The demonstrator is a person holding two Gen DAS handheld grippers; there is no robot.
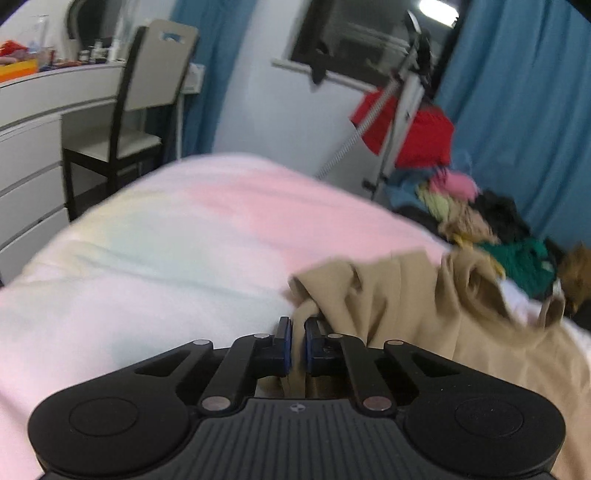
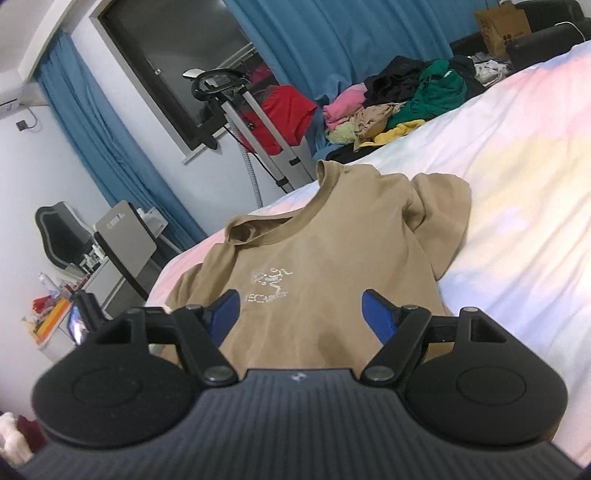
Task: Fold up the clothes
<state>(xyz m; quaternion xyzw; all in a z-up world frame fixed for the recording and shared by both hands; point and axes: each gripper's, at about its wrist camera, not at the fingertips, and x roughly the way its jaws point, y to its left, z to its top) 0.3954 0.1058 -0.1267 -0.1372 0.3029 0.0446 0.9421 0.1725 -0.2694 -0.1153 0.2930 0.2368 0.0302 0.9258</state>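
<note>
Left wrist view, left to right. White dresser (image 1: 29, 147) with clutter on top at far left, dark-framed chair (image 1: 144, 99) beside it, blue curtain (image 1: 214, 66) behind. Pastel pink-and-white bedspread (image 1: 166, 240) fills the middle. Left gripper (image 1: 297, 345) at bottom centre, blue pads pressed together on a bunched fold of the tan T-shirt (image 1: 406, 306); cloth runs down between the jaws and out below them. Rest of the shirt trails to the right of the gripper, rumpled on the bedspread, blurred. Beyond it a garment steamer stand (image 1: 402, 96) with a red garment (image 1: 417, 133) hanging on it, then a mixed clothes pile (image 1: 491, 229) at the far right bed edge.

Right wrist view, left to right. Desk clutter and chair (image 2: 125, 240) at far left, steamer stand (image 2: 255, 122) with the red garment (image 2: 284, 114) by the window. Tan T-shirt (image 2: 317, 258) lies front-up on the bedspread (image 2: 498, 221), collar away from the gripper, pale printed logo (image 2: 271, 284) on the chest. One sleeve spread to the right; left sleeve partly hidden. Right gripper (image 2: 299, 312) sits just over the lower chest, blue pads wide apart, nothing between them; logo sits between the two fingers, nearer the left one. Cannot tell if the fingers touch the cloth. Clothes pile (image 2: 406, 99) further back right, brown paper bag (image 2: 502, 29) at top right.
</note>
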